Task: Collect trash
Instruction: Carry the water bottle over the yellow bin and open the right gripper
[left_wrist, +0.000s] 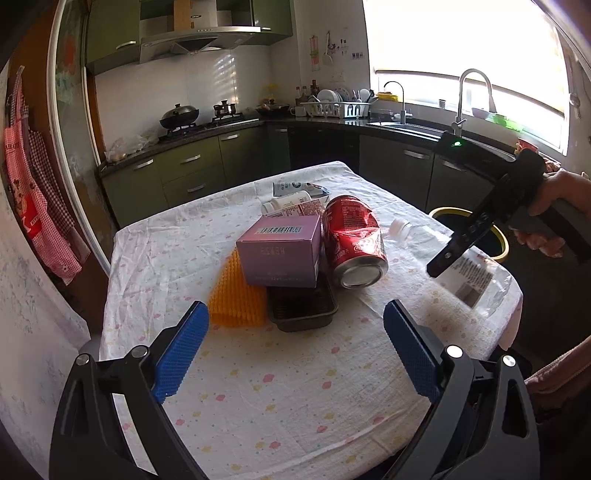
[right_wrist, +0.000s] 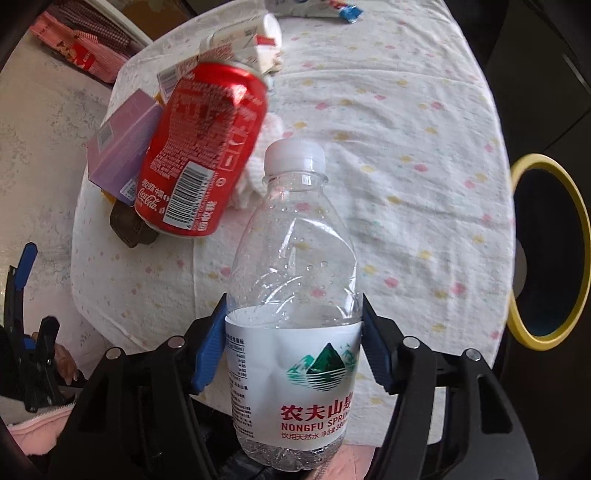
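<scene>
My right gripper (right_wrist: 293, 343) is shut on a clear plastic water bottle (right_wrist: 293, 291) with a white cap and a Nongfu Spring label, held over the table's near right edge; the bottle also shows in the left wrist view (left_wrist: 458, 266) under the right gripper's arm. My left gripper (left_wrist: 295, 350) is open and empty above the tablecloth, short of the trash pile. The pile holds a dented red cola can (left_wrist: 354, 242), a purple box (left_wrist: 280, 251), an orange ridged piece (left_wrist: 232, 295), a dark tray (left_wrist: 303, 306) and white packets (left_wrist: 291, 203).
A bin with a yellow rim (right_wrist: 550, 251) stands off the table's right side, also in the left wrist view (left_wrist: 498, 236). The table carries a white dotted cloth (left_wrist: 258, 387). Kitchen counters, sink and stove run behind. An apron hangs at left.
</scene>
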